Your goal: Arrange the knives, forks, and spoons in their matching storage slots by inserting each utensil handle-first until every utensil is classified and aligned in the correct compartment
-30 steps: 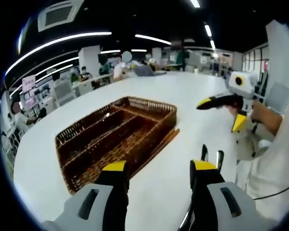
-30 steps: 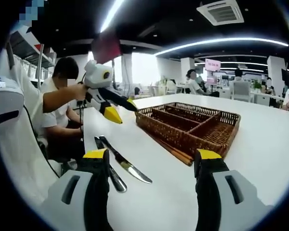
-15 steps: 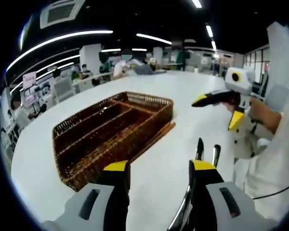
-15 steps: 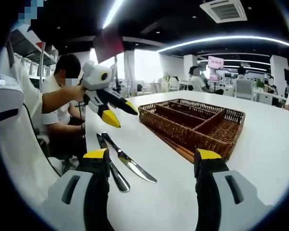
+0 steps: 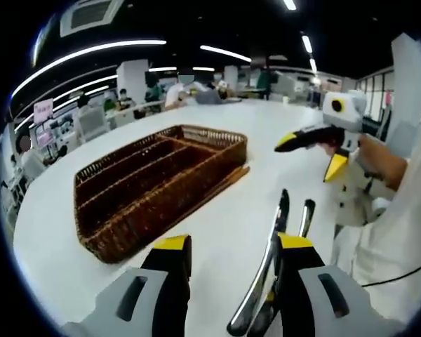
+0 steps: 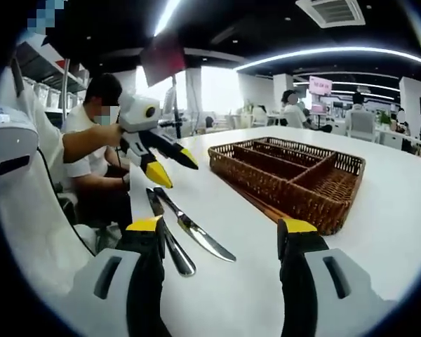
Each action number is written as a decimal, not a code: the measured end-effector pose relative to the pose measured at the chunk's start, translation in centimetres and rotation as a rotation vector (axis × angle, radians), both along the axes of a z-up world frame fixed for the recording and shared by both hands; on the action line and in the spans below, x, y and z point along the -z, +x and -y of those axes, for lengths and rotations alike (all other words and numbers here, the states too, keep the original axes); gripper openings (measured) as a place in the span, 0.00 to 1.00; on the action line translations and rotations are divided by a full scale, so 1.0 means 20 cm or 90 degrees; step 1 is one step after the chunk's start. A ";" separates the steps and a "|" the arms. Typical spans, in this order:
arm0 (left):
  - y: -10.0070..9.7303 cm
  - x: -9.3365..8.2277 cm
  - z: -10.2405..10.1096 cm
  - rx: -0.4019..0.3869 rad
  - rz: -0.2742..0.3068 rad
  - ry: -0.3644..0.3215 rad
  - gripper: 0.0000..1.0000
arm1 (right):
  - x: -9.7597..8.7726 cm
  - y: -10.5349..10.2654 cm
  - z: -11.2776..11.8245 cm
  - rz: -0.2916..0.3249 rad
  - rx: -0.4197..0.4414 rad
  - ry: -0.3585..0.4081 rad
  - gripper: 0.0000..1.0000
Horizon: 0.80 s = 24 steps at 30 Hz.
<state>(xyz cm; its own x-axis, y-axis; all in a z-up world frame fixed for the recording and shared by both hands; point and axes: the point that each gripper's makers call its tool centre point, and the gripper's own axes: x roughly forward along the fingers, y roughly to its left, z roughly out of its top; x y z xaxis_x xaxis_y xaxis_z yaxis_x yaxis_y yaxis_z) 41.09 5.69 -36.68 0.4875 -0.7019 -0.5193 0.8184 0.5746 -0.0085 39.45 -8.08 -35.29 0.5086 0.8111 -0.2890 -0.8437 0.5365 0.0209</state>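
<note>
A brown wicker tray (image 5: 154, 184) with long divided slots sat on the white table (image 5: 266, 147); its slots looked empty. Two knives (image 6: 194, 232) lay side by side on the table just beside the tray's long edge, on the person's side, apart from the wicker. The left claw (image 5: 228, 250) hovered above the table between tray and knives, jaws apart, gripping nothing. The right claw (image 6: 222, 232) hung over the table near the knives, jaws apart, also empty. A seated person (image 6: 91, 151) was behind the knives. A pink sign (image 6: 321, 86) hung far beyond the tray; its writing was too small to read.
</note>
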 end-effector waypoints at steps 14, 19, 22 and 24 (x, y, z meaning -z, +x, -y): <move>-0.07 0.09 -0.02 -0.005 -0.021 0.007 0.45 | 0.06 -0.02 -0.09 -0.018 -0.052 -0.035 0.66; -0.09 0.13 -0.03 0.006 -0.024 0.022 0.42 | 0.06 0.00 -0.12 -0.011 -0.073 -0.062 0.62; -0.09 0.13 -0.03 0.006 -0.024 0.023 0.41 | 0.07 0.00 -0.13 -0.010 -0.074 -0.063 0.60; -0.09 0.13 -0.03 0.006 -0.024 0.022 0.39 | 0.07 0.01 -0.13 -0.009 -0.075 -0.066 0.58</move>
<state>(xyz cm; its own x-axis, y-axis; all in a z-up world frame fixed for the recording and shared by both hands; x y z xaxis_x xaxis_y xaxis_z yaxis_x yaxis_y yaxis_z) 39.20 6.31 -39.23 0.4605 -0.6876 -0.5613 0.8231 0.5676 -0.0201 39.69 -5.51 -36.69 0.4072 0.8299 -0.3814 -0.9007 0.4341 -0.0170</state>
